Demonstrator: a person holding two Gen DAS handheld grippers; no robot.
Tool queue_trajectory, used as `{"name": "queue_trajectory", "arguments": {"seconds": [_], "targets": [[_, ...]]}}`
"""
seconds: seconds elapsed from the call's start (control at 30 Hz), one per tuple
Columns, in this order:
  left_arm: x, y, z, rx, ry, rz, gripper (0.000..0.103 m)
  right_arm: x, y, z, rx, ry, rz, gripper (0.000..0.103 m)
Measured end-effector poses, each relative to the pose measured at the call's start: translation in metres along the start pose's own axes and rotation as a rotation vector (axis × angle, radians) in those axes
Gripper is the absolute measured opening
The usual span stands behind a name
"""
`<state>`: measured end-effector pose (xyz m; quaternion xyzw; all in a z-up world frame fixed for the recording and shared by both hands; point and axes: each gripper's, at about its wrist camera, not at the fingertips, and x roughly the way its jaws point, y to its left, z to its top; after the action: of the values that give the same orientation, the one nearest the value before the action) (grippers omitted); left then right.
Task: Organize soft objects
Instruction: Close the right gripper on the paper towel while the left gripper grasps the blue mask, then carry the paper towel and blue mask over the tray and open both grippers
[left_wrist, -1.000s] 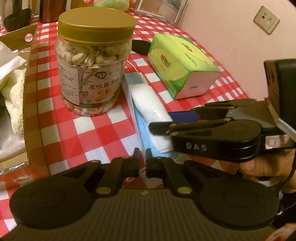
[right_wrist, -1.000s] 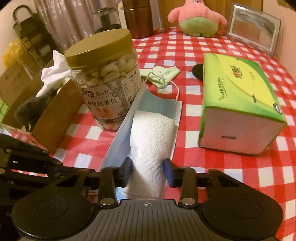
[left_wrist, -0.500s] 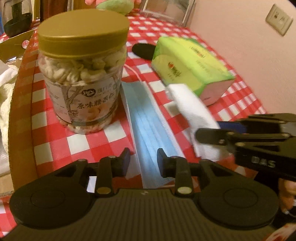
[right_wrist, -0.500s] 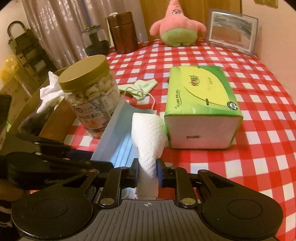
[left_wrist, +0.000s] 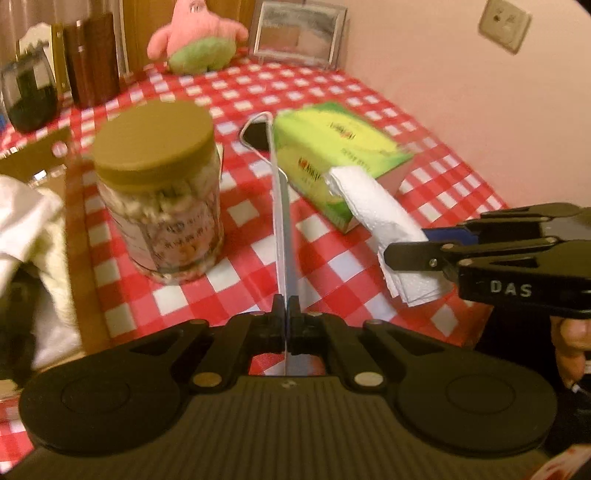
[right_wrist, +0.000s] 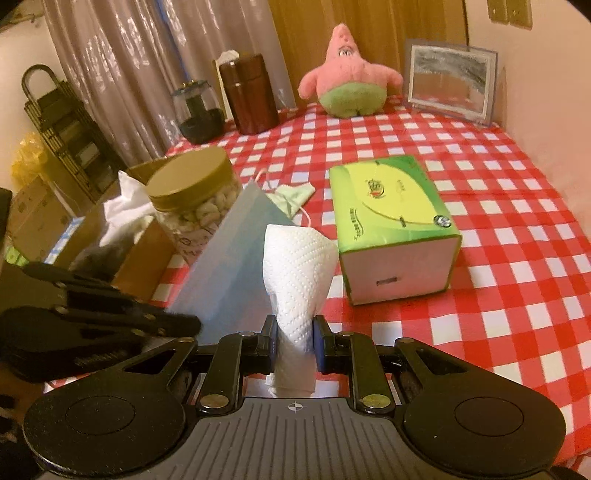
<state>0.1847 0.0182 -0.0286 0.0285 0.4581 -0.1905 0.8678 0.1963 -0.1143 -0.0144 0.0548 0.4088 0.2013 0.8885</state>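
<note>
You have the blue face mask (right_wrist: 236, 266) lifted off the checked surface (right_wrist: 498, 295), standing on edge as a thin flat sheet, its white ear loop (left_wrist: 258, 129) sticking out at the far end. Just beside it, your folded white paper towel (right_wrist: 297, 280) is also held clear, dimpled, pinched narrow low down and flaring wider toward its upper end.
</note>
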Motion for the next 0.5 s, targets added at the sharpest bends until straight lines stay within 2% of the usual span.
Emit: {"name": "queue_trajectory", "arguments": {"seconds": [0.27,0.5], "targets": [[-0.067,-0.005,0.004,0.004,-0.093,0.016,0.000,-0.032,0.011,0.002,0.003,-0.048,0.018,0.020],[-0.120,0.011,0.008,-0.030,-0.170,0.069,0.000,-0.049,0.038,0.020,-0.038,-0.090,0.079,0.020]]}}
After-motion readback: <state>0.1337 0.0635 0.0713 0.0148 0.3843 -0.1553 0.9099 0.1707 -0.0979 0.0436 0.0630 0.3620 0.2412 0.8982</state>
